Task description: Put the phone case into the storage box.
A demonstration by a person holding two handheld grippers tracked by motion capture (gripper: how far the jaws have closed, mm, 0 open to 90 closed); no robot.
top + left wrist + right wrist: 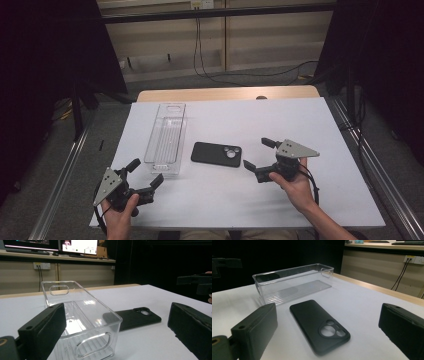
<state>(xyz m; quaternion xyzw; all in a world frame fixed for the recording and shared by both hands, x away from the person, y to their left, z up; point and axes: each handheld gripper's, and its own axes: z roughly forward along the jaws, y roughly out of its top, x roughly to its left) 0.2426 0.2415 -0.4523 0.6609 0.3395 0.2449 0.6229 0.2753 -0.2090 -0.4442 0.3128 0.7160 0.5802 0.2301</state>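
White worktop: black phone case lies mid-surface beside clear bin. Both grippers, left and right, released. Case likely light, flexible; grip long edges.

We found no legible text, label, brand, number or sign. The monitors in the left gripper view showed screen content too small and blurred to read. The black phone case and the clear plastic bin bore no readable marking.
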